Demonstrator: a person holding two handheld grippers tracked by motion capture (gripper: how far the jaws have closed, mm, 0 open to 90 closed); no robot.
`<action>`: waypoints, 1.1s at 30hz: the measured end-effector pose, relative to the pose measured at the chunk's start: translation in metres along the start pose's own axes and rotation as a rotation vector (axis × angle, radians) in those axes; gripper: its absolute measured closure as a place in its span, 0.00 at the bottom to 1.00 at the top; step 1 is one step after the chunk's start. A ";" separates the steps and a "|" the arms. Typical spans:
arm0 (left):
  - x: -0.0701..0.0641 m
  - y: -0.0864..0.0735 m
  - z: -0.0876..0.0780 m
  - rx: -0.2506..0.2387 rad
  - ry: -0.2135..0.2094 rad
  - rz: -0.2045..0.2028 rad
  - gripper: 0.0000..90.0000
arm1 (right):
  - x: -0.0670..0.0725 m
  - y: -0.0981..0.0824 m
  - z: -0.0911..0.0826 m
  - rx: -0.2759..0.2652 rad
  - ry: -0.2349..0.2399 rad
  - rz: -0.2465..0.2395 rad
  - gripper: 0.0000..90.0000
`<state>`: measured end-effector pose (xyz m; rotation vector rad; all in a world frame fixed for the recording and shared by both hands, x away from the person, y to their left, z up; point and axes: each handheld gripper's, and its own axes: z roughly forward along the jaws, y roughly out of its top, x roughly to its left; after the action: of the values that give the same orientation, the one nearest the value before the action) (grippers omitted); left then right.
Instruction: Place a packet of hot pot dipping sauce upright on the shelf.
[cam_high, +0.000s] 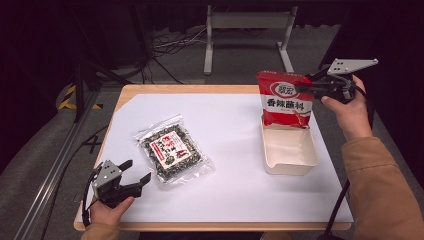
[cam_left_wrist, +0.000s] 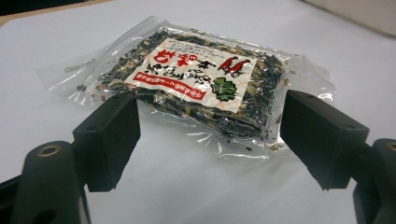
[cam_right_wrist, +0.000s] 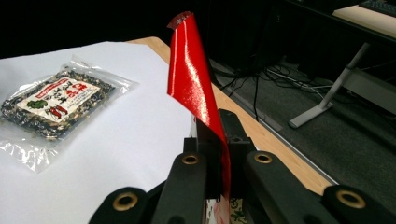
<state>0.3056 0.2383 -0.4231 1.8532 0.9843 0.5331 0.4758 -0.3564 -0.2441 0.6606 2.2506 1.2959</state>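
A red seasoning packet (cam_high: 285, 98) with white characters hangs upright over the far end of a cream rectangular box (cam_high: 290, 150). My right gripper (cam_high: 302, 88) is shut on the packet's upper right side; in the right gripper view the red foil (cam_right_wrist: 191, 79) rises edge-on from between the closed jaws. A clear bag of dark dried flakes (cam_high: 172, 149) lies flat on the white sheet. My left gripper (cam_high: 136, 172) rests open at the front left, its jaws wide apart just short of the clear bag (cam_left_wrist: 201, 79), with nothing between them.
The white sheet (cam_high: 230, 190) covers most of the wooden table (cam_high: 150, 89). A white metal stand (cam_high: 245, 30) and cables lie on the floor beyond the far edge. The person's right sleeve (cam_high: 380, 190) comes in at the bottom right.
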 end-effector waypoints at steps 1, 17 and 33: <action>0.000 0.000 0.000 0.000 -0.002 -0.003 0.23 | 0.000 -0.001 0.001 0.005 0.000 0.000 0.99; 0.000 0.000 0.000 -0.002 0.000 -0.002 0.23 | -0.002 -0.014 0.022 0.044 -0.001 -0.006 0.98; -0.001 0.000 0.000 0.000 -0.003 -0.001 0.23 | -0.001 -0.022 0.025 0.027 0.004 0.025 0.98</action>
<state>0.3055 0.2377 -0.4233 1.8528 0.9834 0.5296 0.4881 -0.3503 -0.2749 0.6976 2.2736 1.2823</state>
